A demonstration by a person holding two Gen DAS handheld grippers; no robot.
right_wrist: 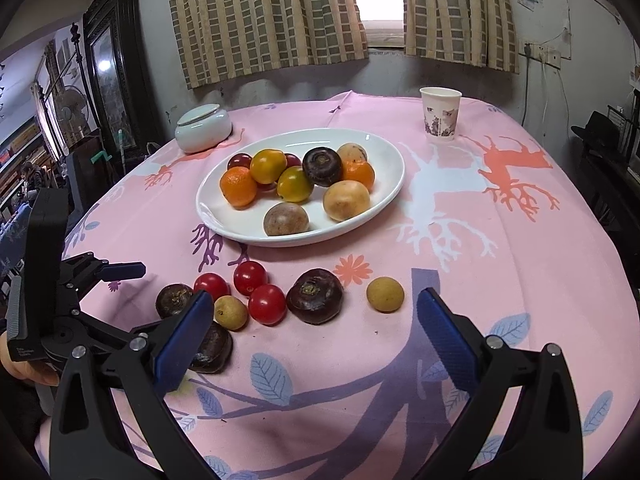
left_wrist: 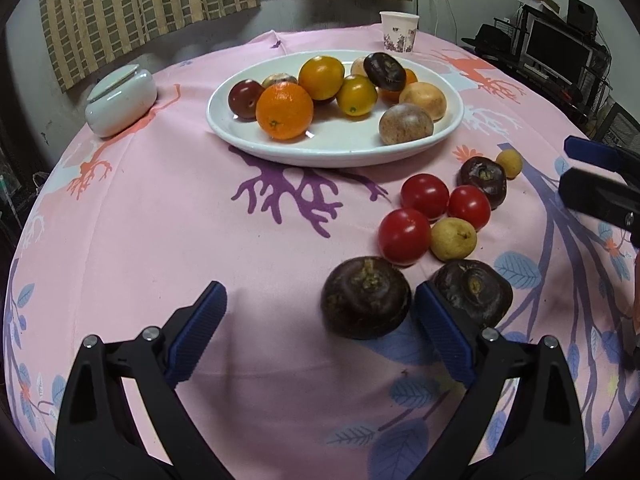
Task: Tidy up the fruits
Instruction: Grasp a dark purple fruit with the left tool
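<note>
- Low in the left wrist view, the left gripper [left_wrist: 320, 312] has its fingers spread wide, gripping nothing; one dark water chestnut [left_wrist: 366, 298] lies between them
- Right gripper [right_wrist: 314, 316] likewise gapes open and empty
- Loose cherry tomatoes [right_wrist: 251, 278] sit mid-frame on the counter [right_wrist: 500, 240]; the white plate [right_wrist: 384, 200] of fruit sits above centre

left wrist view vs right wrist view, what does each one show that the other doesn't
Only the left wrist view shows the monitor on the shelves at the right. Only the right wrist view shows the dark framed cabinet and the fan at the left. Both show the white plate of fruit, the paper cup, the lidded jar, three red tomatoes and both tools, left tool and right tool, open.
</note>
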